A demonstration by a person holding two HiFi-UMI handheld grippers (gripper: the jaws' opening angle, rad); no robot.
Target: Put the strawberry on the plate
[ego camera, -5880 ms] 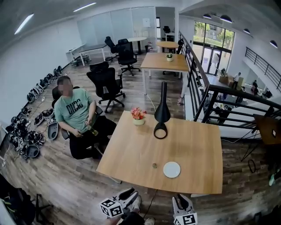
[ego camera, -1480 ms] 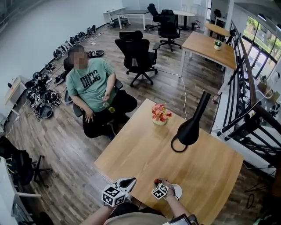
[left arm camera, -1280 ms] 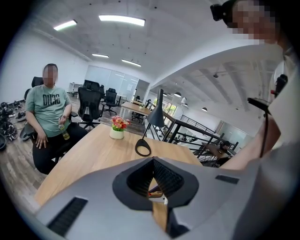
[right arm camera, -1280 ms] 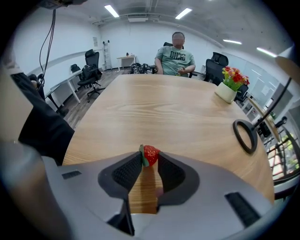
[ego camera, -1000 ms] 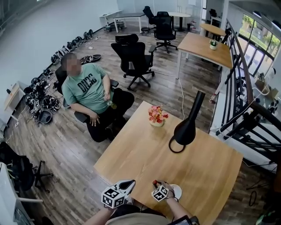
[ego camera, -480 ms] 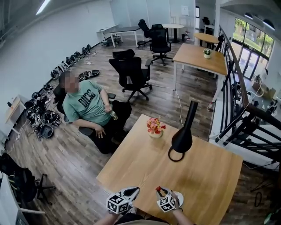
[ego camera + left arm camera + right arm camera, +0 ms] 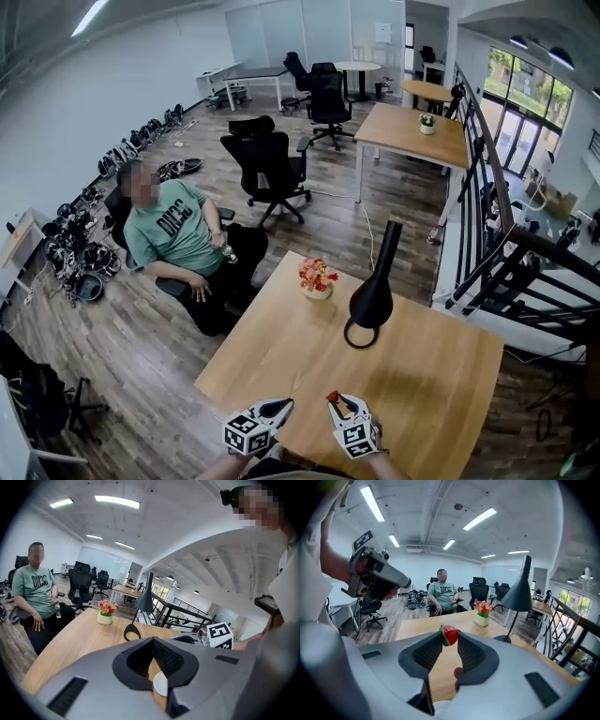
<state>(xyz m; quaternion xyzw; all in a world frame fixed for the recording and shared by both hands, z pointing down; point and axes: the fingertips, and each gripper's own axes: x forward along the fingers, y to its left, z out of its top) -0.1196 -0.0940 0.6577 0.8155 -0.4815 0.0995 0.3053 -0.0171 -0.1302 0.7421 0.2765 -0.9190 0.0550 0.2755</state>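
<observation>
Right gripper (image 7: 343, 405) grasps strawberry (image 7: 449, 634) above counter (image 7: 422, 356). Plate (image 7: 161, 683) lies below it, toward lower frame edge. Left gripper (image 7: 281, 406) clenched, empty.

- My right gripper (image 7: 450, 639) pinches a small red strawberry with green leaves (image 7: 450, 633) between its jaw tips.
- Beneath them lies a light wooden table (image 7: 415, 629).

We glimpse just a sliver of plate (image 7: 161, 684) through the left hand-held gripper (image 7: 152, 641), strawberry (image 7: 331, 397) tiny in head view, our arms (image 7: 214, 469) cropped below.
</observation>
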